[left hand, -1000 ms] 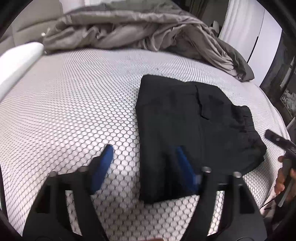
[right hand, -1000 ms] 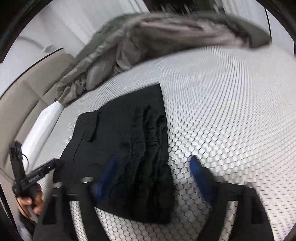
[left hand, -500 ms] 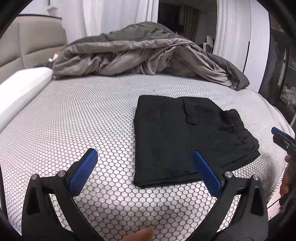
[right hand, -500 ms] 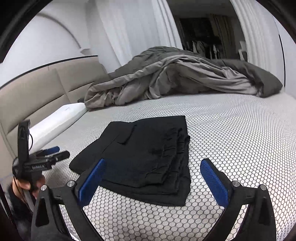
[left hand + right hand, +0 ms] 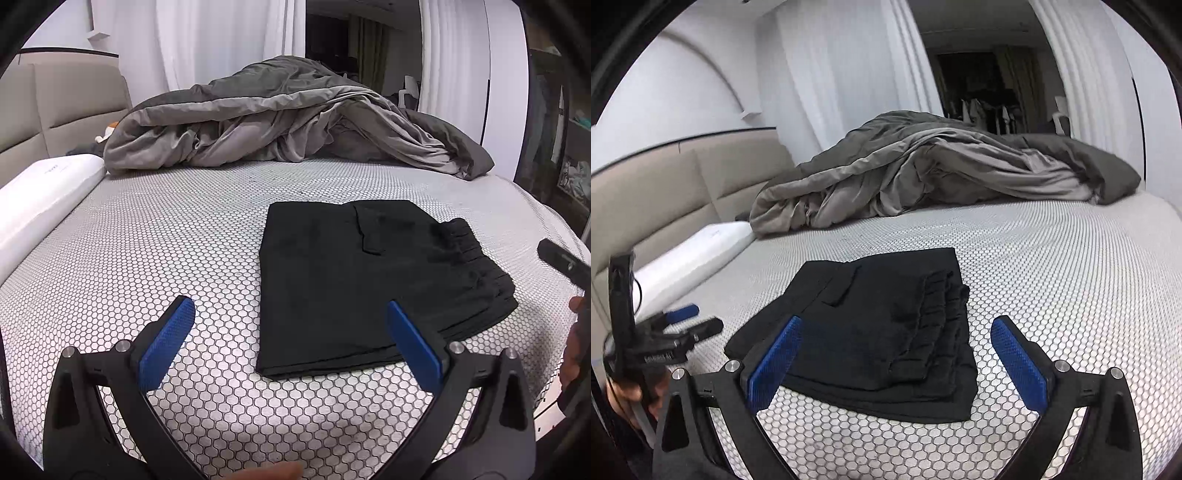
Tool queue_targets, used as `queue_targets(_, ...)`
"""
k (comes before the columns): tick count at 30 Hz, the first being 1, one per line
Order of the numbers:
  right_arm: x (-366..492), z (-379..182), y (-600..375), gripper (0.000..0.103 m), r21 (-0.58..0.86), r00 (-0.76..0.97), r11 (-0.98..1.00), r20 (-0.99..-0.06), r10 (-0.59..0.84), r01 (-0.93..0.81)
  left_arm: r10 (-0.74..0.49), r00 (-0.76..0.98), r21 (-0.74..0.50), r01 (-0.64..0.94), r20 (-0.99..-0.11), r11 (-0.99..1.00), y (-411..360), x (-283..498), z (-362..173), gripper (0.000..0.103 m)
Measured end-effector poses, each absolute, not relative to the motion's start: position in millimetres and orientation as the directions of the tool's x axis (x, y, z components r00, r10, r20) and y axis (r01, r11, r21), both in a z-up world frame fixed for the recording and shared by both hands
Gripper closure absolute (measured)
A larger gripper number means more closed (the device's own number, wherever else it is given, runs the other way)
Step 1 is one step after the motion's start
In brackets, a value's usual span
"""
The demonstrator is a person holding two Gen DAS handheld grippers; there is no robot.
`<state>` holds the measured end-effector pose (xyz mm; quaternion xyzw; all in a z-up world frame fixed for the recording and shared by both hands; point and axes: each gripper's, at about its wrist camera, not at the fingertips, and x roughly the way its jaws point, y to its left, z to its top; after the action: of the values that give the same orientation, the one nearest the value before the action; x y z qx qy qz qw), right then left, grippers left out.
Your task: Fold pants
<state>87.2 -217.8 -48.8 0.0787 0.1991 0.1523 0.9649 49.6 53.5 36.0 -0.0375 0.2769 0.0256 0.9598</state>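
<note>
This is a bedroom in a home. A wide bed covered by a white sheet printed with small black-edged hexagons (image 5: 155, 236) fills the lower half of both views. At 12 o'clock lies a rumpled grey-brown duvet (image 5: 288, 122); at 9 o'clock a long white pillow (image 5: 44, 195) rests against a beige padded headboard (image 5: 683, 192). Sheer white curtains (image 5: 221, 40) hang behind, beside a dark doorway (image 5: 990, 92) (clothes seem to hang inside).

Left tool (image 5: 288, 339) jaws spread wide, right tool (image 5: 895, 350) likewise — both empty
</note>
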Motion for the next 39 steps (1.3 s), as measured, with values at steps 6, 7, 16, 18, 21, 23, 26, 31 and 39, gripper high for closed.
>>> queue_targets(6,90.7,-49.3,-224.8,0.000,0.236,0.872,0.941,-0.372,0.318,-0.242,0.035,0.838,-0.067,-0.085,-0.545,0.994,57.8,52.0,32.7,0.001)
queue_targets(7,90.6,-48.6,-225.6,0.000,0.235,0.874,0.942,-0.369,0.315,-0.240,0.035,0.838,-0.069,-0.086,-0.544,0.994,58.7,52.5,33.1,0.000)
queue_targets(16,88.6,-49.0,-214.9,0.000,0.192,0.873,0.946,-0.371,0.317,-0.261,0.040,0.836,-0.073,-0.095,-0.547,0.993,62.2,54.5,32.2,0.000)
queue_targets(18,87.4,-49.2,-212.3,0.000,0.176,0.875,0.948,-0.369,0.313,-0.265,0.041,0.836,-0.075,-0.098,-0.547,0.992,62.7,54.5,32.1,0.000)
queue_targets(21,86.2,-49.7,-208.3,0.000,0.150,0.878,0.951,-0.367,0.306,-0.269,0.041,0.836,-0.078,-0.100,-0.547,0.992,64.0,54.7,31.8,0.001)
queue_targets(23,85.8,-50.4,-206.4,0.000,0.134,0.879,0.953,-0.368,0.302,-0.271,0.045,0.835,-0.078,-0.104,-0.548,0.992,65.0,55.2,31.4,0.001)
queue_targets(26,84.8,-51.4,-202.9,0.000,0.114,0.880,0.954,-0.367,0.301,-0.278,0.045,0.835,-0.083,-0.108,-0.549,0.991,66.9,55.3,31.5,0.001)
queue_targets(31,83.9,-52.0,-200.2,0.000,0.098,0.880,0.954,-0.367,0.300,-0.284,0.046,0.835,-0.090,-0.114,-0.549,0.989,69.2,55.1,31.6,0.001)
queue_targets(39,83.2,-52.4,-199.7,0.000,0.089,0.880,0.954,-0.371,0.297,-0.285,0.048,0.836,-0.093,-0.118,-0.547,0.989,70.7,54.5,31.8,0.001)
